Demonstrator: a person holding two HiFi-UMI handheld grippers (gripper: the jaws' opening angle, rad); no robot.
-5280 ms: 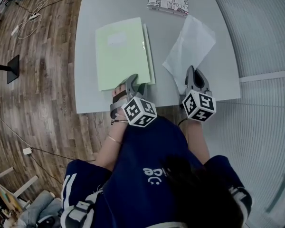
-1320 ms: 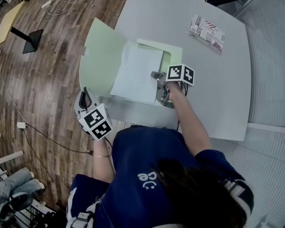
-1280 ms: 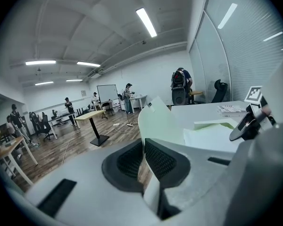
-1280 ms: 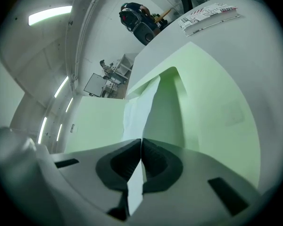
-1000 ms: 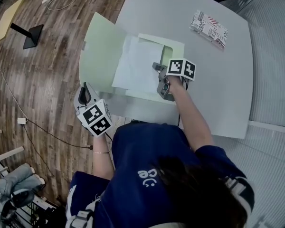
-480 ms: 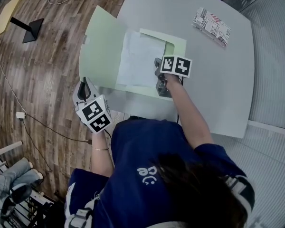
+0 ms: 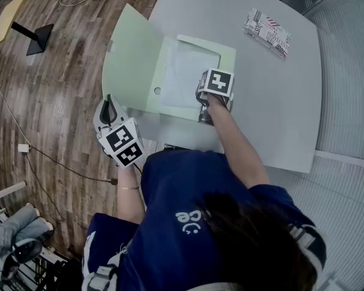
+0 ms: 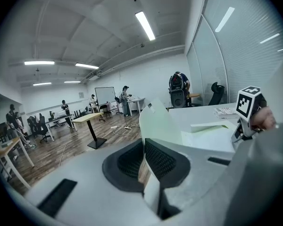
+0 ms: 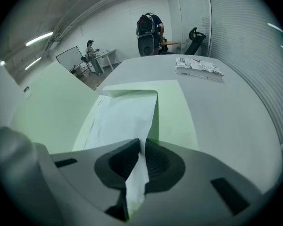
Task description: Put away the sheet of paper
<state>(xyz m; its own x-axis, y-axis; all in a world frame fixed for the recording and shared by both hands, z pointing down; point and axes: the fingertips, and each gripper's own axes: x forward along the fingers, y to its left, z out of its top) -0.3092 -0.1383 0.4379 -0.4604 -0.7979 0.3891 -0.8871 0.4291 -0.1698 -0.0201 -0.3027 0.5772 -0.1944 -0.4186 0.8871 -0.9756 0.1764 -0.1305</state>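
A pale green folder (image 7: 221,50) lies open near the front edge of the grey table (image 7: 273,102). My left gripper (image 7: 110,100) is shut on the folder's left flap (image 7: 133,59) and holds it raised; that flap (image 8: 158,121) rises from between the jaws of the left gripper (image 8: 144,145). The white sheet of paper (image 7: 191,77) lies flat inside, its far end at the folder's pocket. My right gripper (image 7: 201,102) stands over the sheet's near right corner, tipped steeply down. The right gripper's (image 9: 141,147) jaws have just been opening, with the sheet (image 9: 122,117) still loosely between them.
A printed black-and-white packet (image 7: 266,24) lies at the table's far right. The raised flap hangs past the table's left edge over the wooden floor, where a black stand base (image 7: 36,38) and cables lie. People and desks stand far off across the room.
The sheet has slid deeper into the folder and now lies flat and square. My right gripper moved left with it and tipped down. The left gripper kept the flap still.
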